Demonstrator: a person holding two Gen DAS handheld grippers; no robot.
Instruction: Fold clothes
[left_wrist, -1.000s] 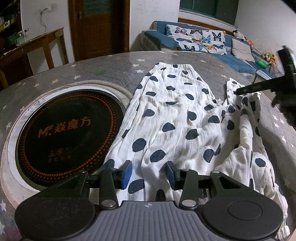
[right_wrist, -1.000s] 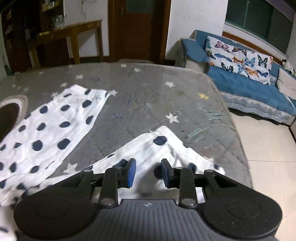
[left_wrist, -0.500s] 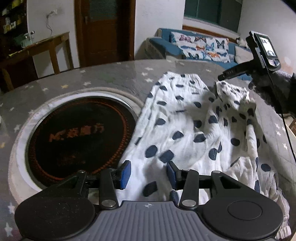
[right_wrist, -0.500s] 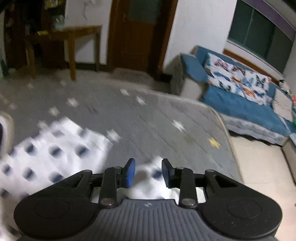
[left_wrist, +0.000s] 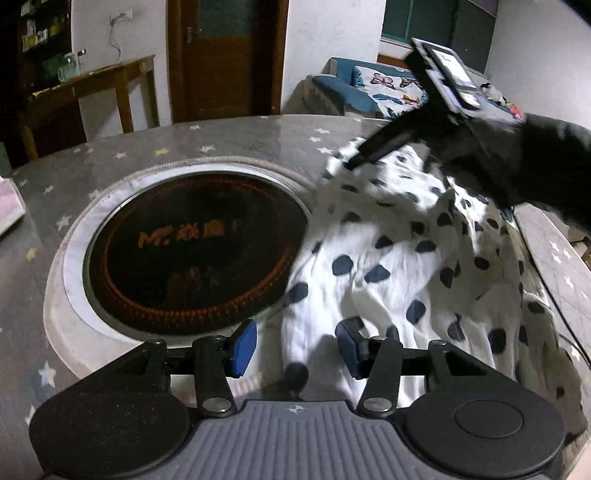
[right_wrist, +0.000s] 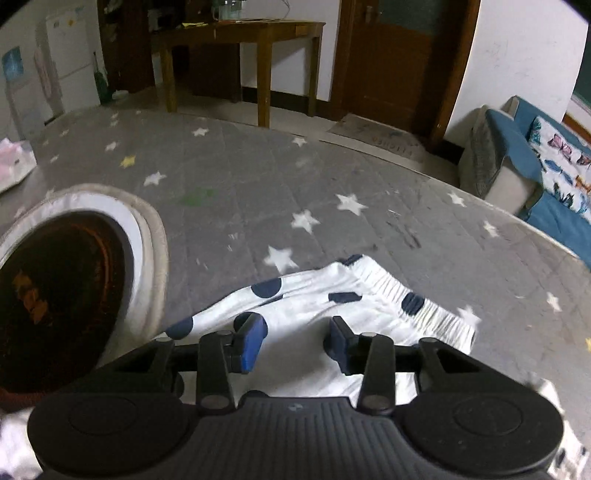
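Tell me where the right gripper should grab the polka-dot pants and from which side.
Grip the gathered elastic waistband of the polka-dot pants, probably at its near corner. That hem lies flat on the star-print table cover just ahead of the open right gripper, so come in low from the gripper's side, sliding one finger under the edge.

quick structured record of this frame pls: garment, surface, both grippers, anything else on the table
garment: white cotton garment with navy polka dots, crumpled, elastic waistband at the far end
surface: grey quilted table cover with stars
inset: round black induction cooktop with orange markings, garment edge beside it
left gripper: jaws open over the garment's near edge
right gripper: jaws open above the fabric just short of the waistband
blur: motion blur in both views
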